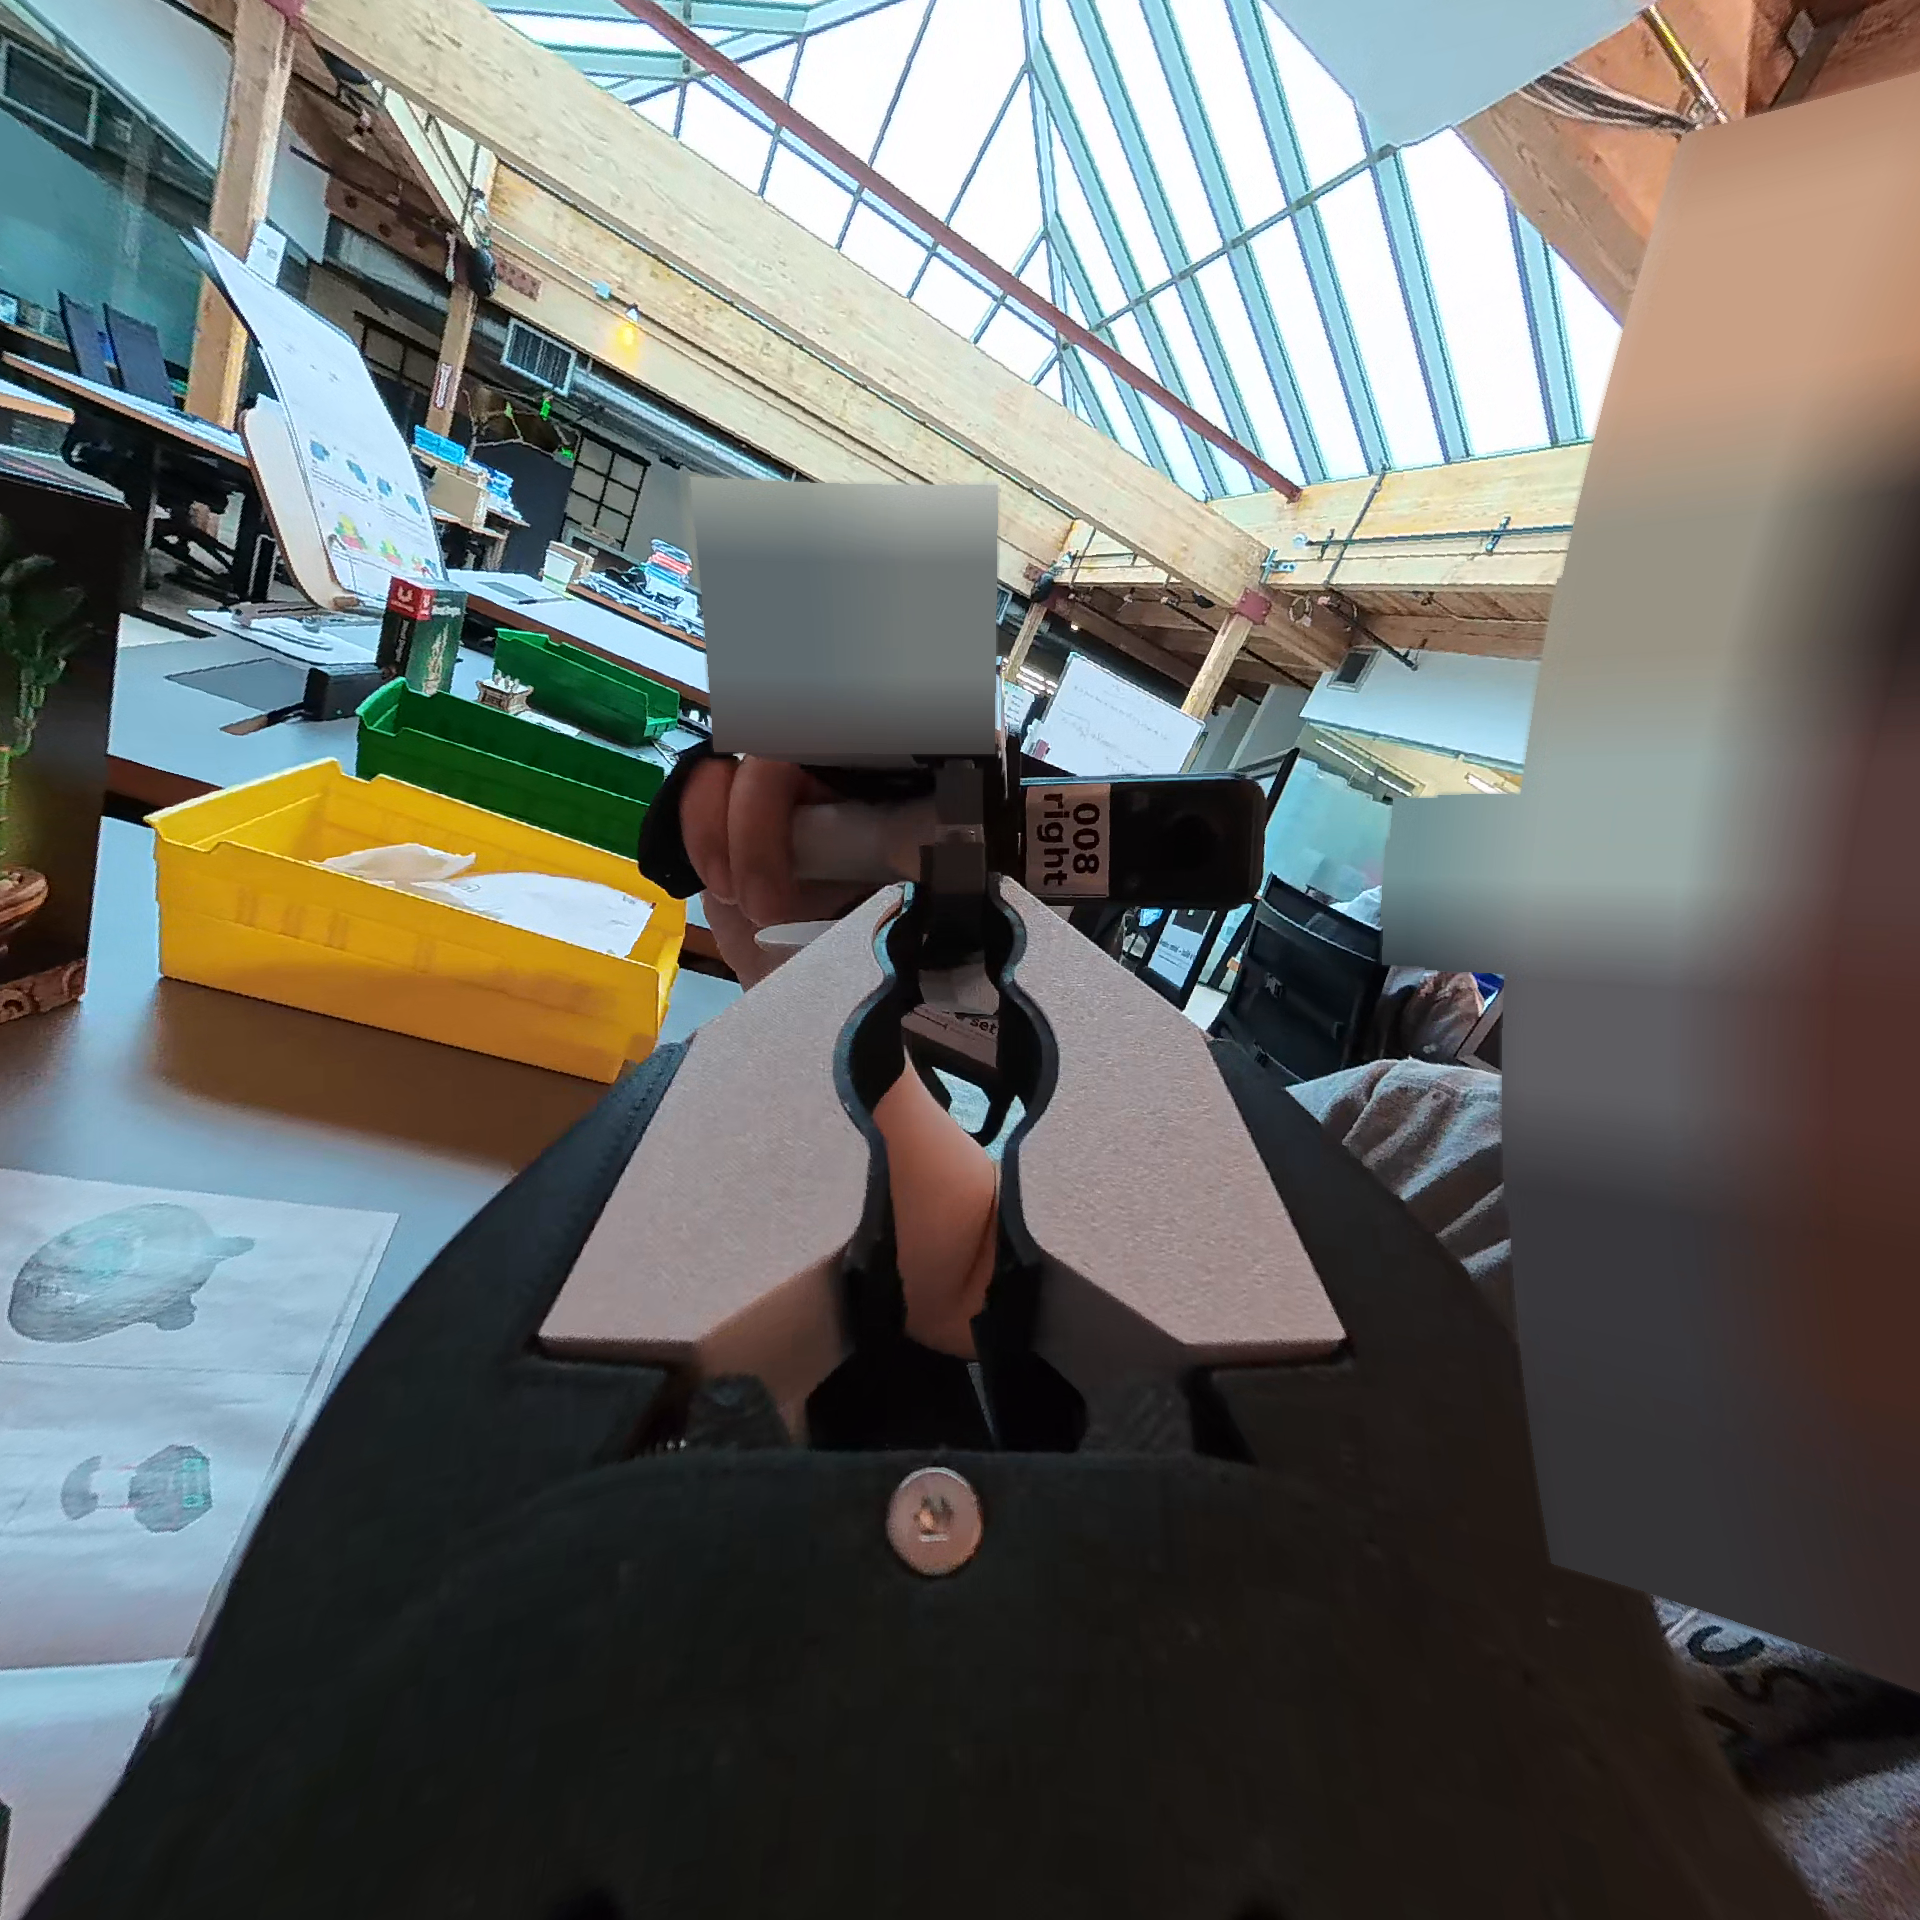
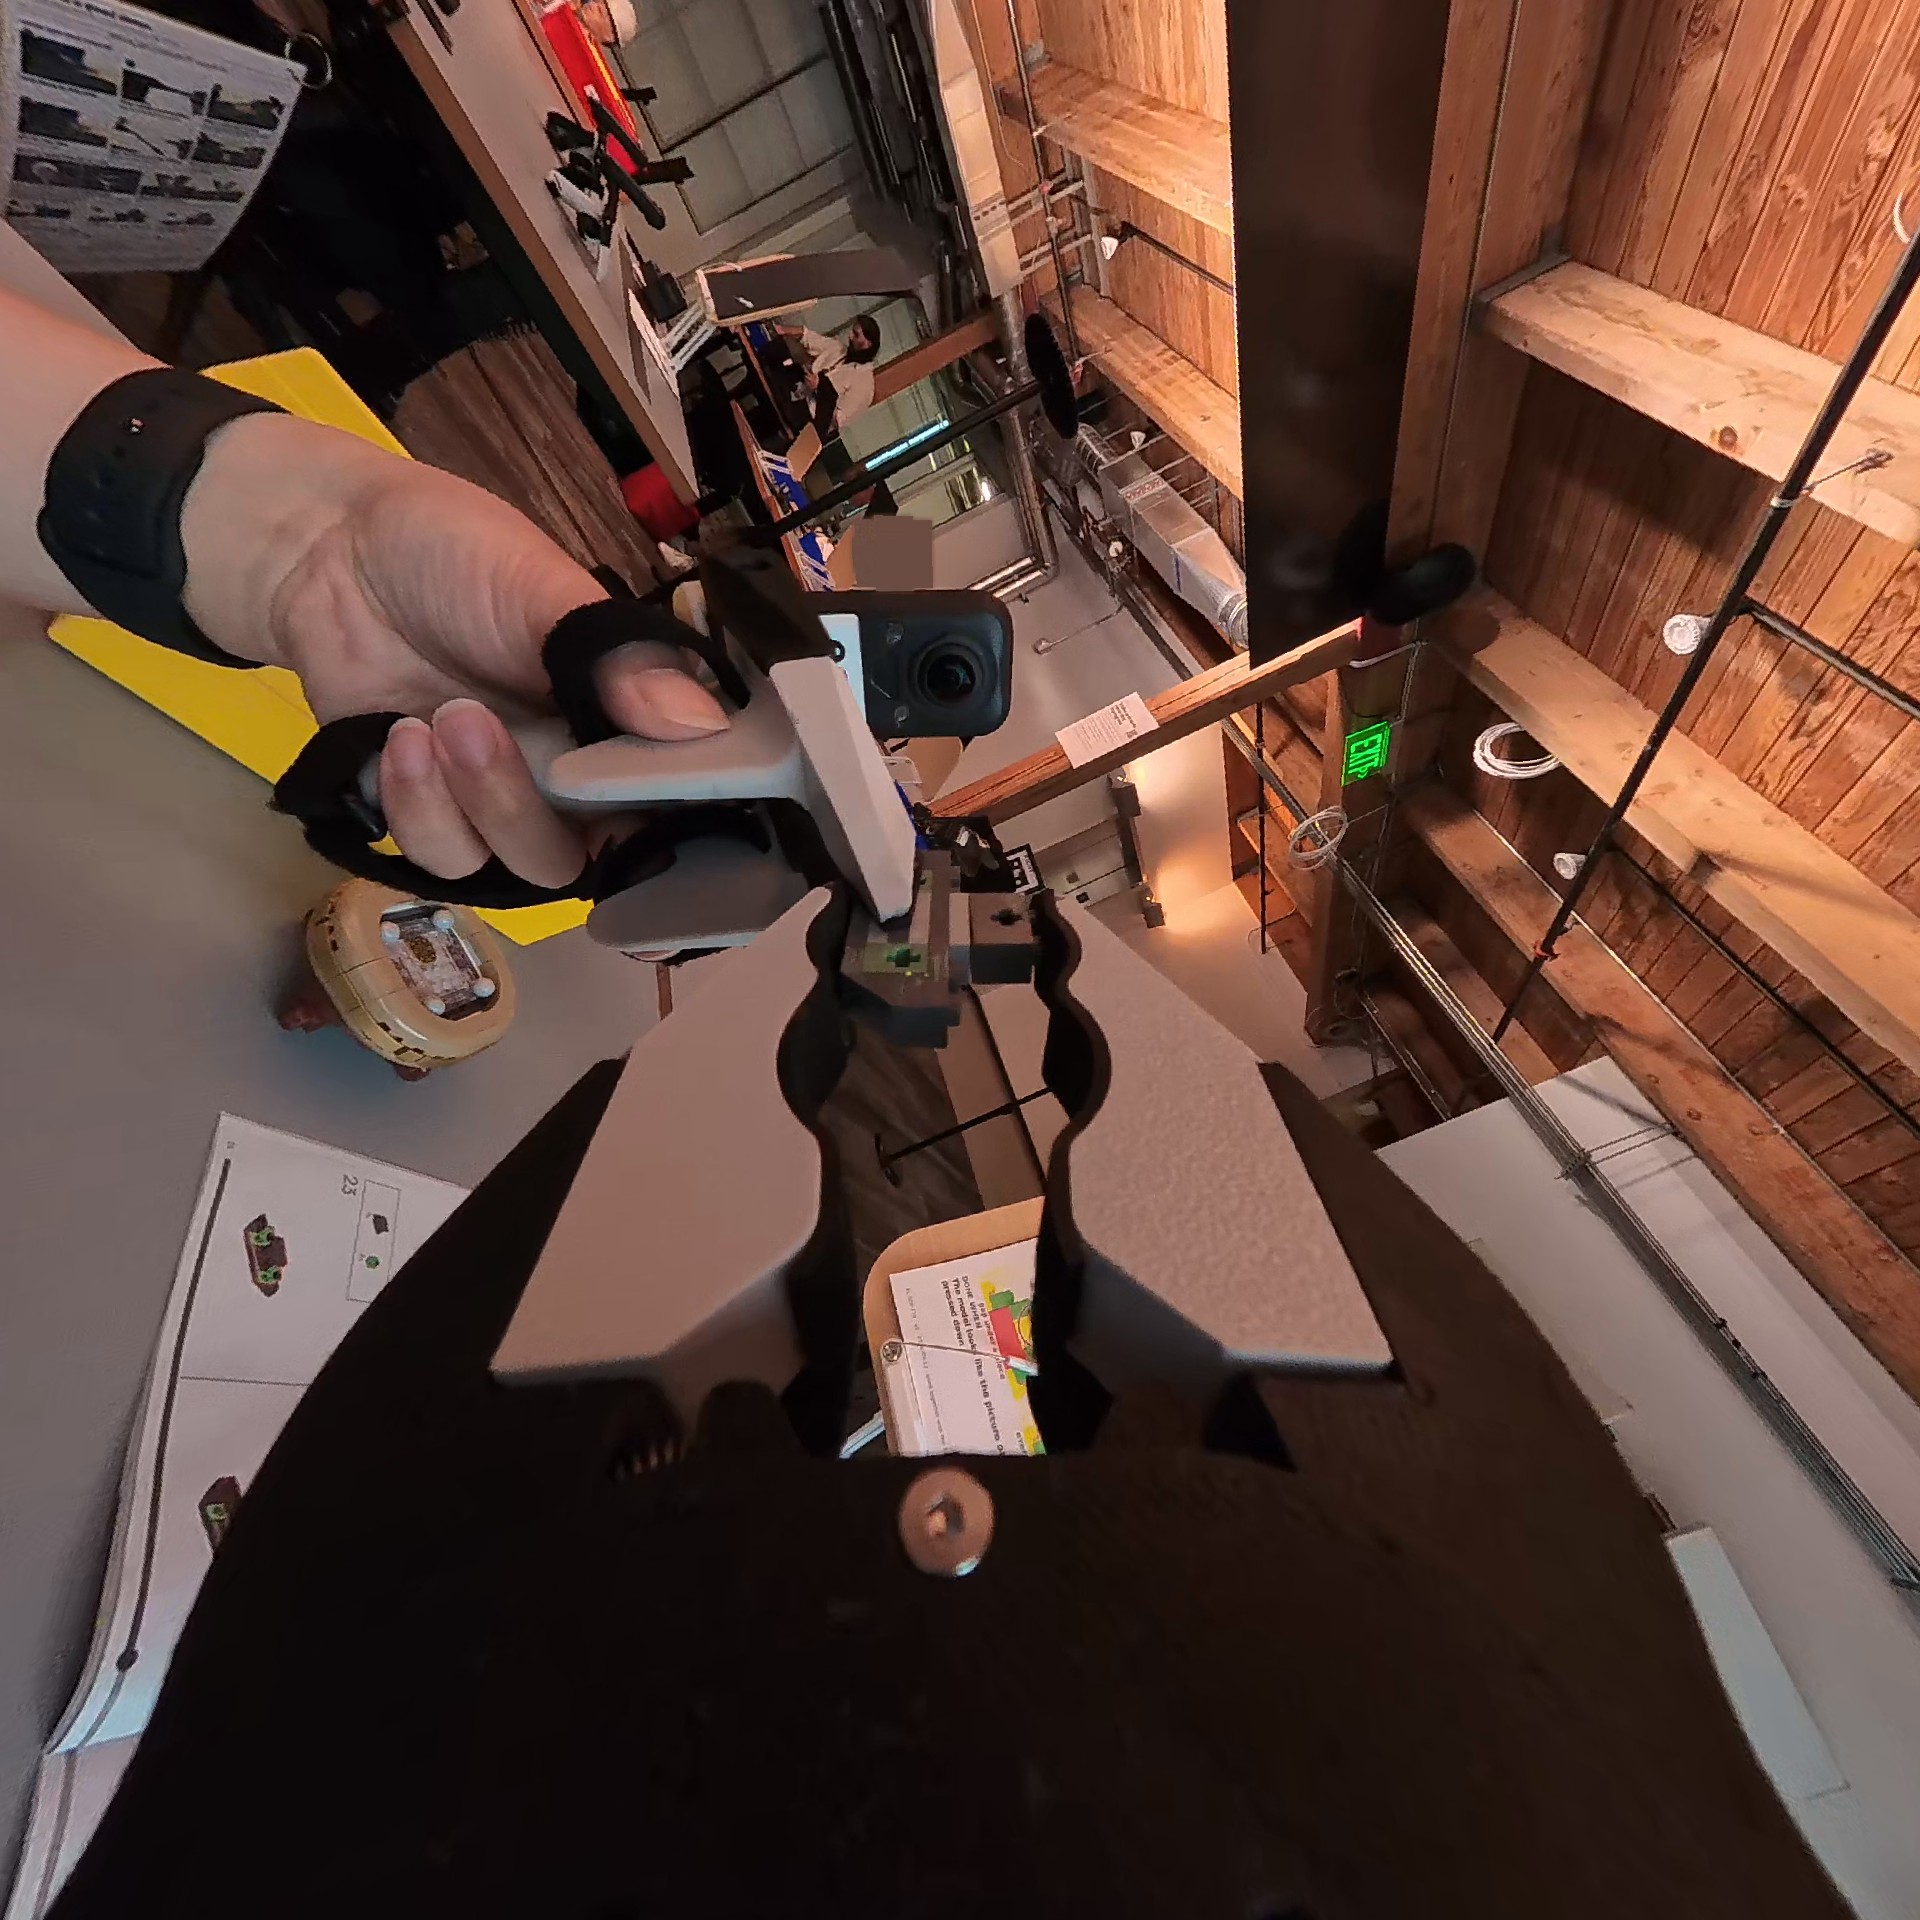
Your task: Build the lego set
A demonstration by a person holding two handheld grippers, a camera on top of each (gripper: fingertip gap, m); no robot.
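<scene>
In the right wrist view my right gripper [image 2: 935,920] is shut on a small dark brown lego assembly [image 2: 909,982] with a green spot, held up in the air above the table. My left gripper [image 2: 894,899], held by a hand, meets the assembly from the upper left, its grey fingertips [image 2: 878,868] touching it. In the left wrist view my left gripper [image 1: 954,902] is nearly closed on a small dark lego piece [image 1: 951,868], with the right gripper [image 1: 935,831] just beyond. A tan rounded lego model [image 2: 410,971] sits on the grey table [image 2: 104,935].
Printed instruction sheets [image 2: 260,1299] lie on the table, also in the left wrist view [image 1: 156,1351]. A yellow bin [image 1: 416,935] with white paper stands at the left, green bins [image 1: 499,748] behind it. A stand with a picture sheet [image 1: 343,478] is farther back. Only a small space, under 4 cm, lies between the two pairs of fingers.
</scene>
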